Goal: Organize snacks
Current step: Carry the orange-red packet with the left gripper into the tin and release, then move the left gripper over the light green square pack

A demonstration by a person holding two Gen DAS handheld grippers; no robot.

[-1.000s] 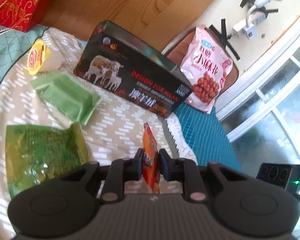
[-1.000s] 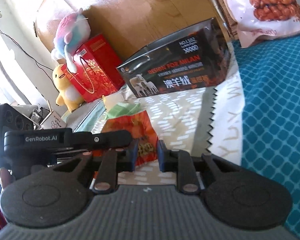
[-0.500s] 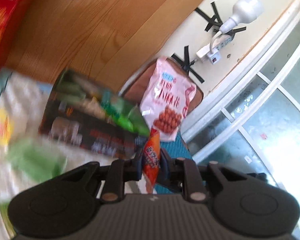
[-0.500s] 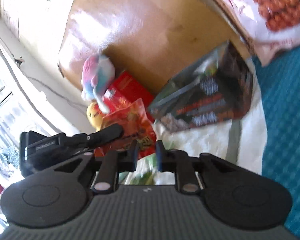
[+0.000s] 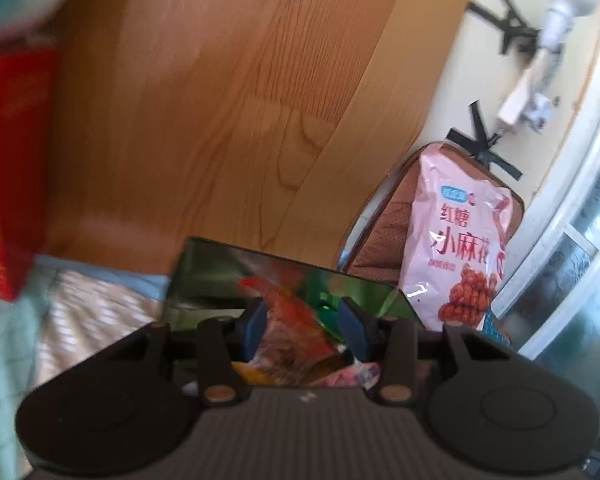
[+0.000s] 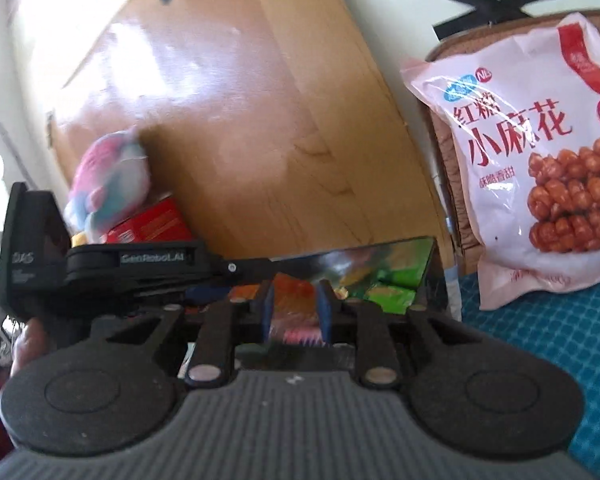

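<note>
An orange snack packet [image 5: 296,320] lies in the open dark box [image 5: 204,268] among green and pink packets. My left gripper [image 5: 306,322] hangs over the box with its jaws apart, no longer pinching the packet, which lies loose between and below them. In the right wrist view the same box [image 6: 432,276] shows the orange packet [image 6: 294,292] and green packets [image 6: 388,292]. My right gripper [image 6: 296,312] is open and empty just in front of the box, beside the left gripper's body [image 6: 140,272].
A large pink bag of fried dough twists [image 5: 460,248] leans on a brown cushion at the right, also in the right wrist view [image 6: 540,160]. A wooden board [image 5: 220,100] stands behind the box. A red box [image 5: 8,168] and a plush toy [image 6: 112,184] are at the left.
The left gripper carried the orange packet up and over the box, then opened and let it drop in. The right gripper followed toward the box, still open.
</note>
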